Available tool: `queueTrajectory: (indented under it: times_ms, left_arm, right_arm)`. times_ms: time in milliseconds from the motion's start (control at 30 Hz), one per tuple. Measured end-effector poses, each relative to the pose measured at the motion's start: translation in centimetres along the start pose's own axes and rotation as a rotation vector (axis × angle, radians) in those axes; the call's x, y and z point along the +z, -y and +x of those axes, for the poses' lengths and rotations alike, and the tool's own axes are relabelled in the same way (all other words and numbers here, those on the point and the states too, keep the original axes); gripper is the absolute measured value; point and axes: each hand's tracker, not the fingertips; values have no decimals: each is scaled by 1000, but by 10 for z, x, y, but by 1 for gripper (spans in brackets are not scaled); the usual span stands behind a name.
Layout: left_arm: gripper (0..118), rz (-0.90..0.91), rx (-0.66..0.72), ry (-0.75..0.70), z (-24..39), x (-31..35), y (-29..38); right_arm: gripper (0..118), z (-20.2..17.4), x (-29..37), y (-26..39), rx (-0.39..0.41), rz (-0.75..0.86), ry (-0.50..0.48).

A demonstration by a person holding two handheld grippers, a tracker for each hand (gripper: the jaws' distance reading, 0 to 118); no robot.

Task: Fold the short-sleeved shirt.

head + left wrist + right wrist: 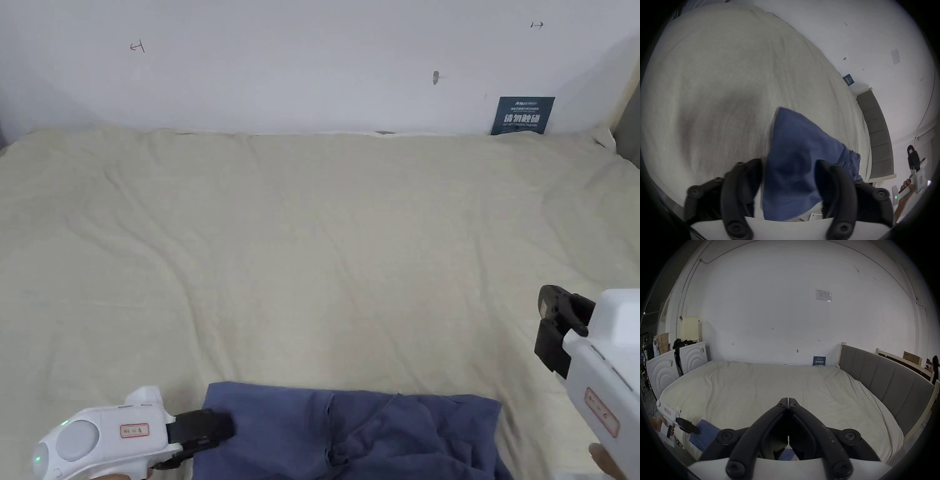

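Observation:
A blue short-sleeved shirt (350, 431) lies rumpled at the near edge of the bed, partly cut off by the bottom of the head view. My left gripper (215, 430) is at the shirt's left edge. In the left gripper view its jaws stand wide apart, open, with the blue shirt (794, 146) spread between them (788, 164). My right gripper (553, 315) is raised at the right, apart from the shirt. In the right gripper view its jaws (788, 398) meet with nothing between them. The left gripper (688, 428) also appears there, tips against the shirt (705, 433).
A wrinkled cream sheet (312, 250) covers the bed. A small blue sign (522, 115) leans on the white wall at the back right. A grey padded headboard (883, 381) runs along the bed's right side. White cabinets (672, 366) stand at its left.

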Motion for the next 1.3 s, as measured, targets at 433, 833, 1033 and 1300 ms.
queueTrajectory:
  times_ms: [433, 833, 1033, 1300]
  left_arm:
    - [8, 81, -186, -63, 37, 22, 13]
    - [8, 245, -332, -415, 30, 126, 3]
    - [8, 208, -448, -332, 112, 112, 17]
    - [8, 10, -651, -226, 217, 15, 54]
  right_arm:
    - [2, -11, -6, -9, -1, 14, -5]
    - [2, -15, -2, -14, -7, 54, -53]
    - [2, -14, 0, -12, -15, 60, -63]
    - [2, -2, 3, -11, -41, 64, -38]
